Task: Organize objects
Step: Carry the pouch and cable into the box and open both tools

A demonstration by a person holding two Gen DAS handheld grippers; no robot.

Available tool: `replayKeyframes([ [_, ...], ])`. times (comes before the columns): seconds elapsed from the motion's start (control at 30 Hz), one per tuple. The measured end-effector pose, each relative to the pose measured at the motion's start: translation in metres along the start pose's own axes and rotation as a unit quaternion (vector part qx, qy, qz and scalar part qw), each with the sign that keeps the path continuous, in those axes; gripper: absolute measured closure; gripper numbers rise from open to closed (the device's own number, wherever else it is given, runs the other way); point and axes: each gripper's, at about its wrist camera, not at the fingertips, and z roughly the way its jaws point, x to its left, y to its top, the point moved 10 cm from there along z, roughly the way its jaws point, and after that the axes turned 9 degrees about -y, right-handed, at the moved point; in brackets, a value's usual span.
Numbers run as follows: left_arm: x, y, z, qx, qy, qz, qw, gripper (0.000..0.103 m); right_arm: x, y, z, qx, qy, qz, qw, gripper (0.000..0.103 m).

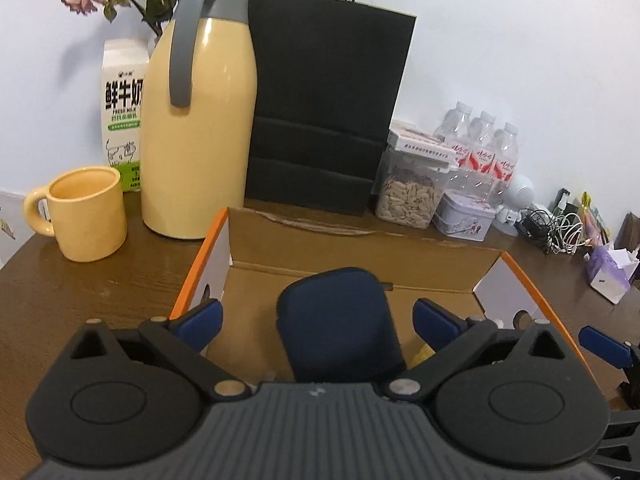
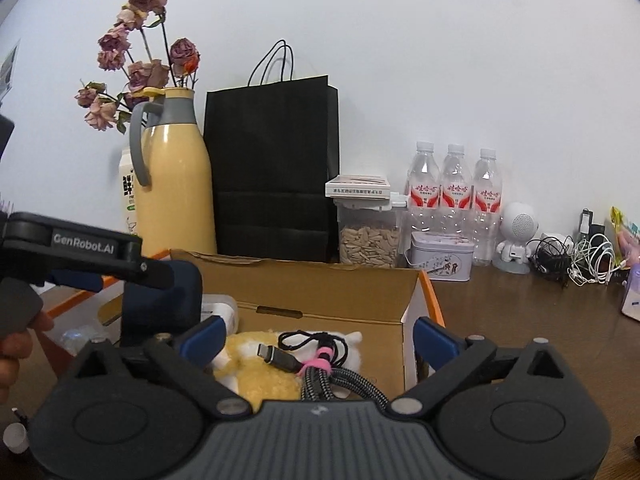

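Both claws are spread wide and pinch nothing. The left claw point(image 1: 316, 320) hangs over a blue pouch point(image 1: 340, 320) in the cardboard box point(image 1: 360, 236). The right claw point(image 2: 318, 336) hangs over a cable point(image 2: 320, 364) there. A yellow jug point(image 1: 200, 128) stands behind on the bench point(image 1: 80, 280).

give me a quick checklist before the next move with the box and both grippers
1. Left gripper open: ok, nothing pressed between its fingers.
2. Right gripper open: ok, fingers spread over the box contents.
3. Dark blue pouch inside the cardboard box: ok, standing upright; whether it leans on anything, cannot tell.
4. Braided cable in the box: ok, lying on the yellow plush toy, bundled with a pink tie.
5. Items left outside the box to be sorted: cannot tell.
6. Yellow mug and thermos jug clear of the box: ok, apart and upright.
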Motion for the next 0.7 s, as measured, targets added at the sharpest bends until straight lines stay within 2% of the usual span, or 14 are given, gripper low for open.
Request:
replayKeyframes([
  [0.4, -0.024, 0.003, -0.027, -0.063, -0.01, 0.034, 0.9973, 0.0, -0.002, 0.006, -0.018, -0.017, -0.004, -0.003, 1.0, 0.0],
  [0.7, -0.025, -0.008, -0.068, -0.13, 0.011, 0.038, 0.9907, 0.0, -0.007, 0.01, -0.042, -0.035, -0.013, -0.001, 0.999, 0.0],
])
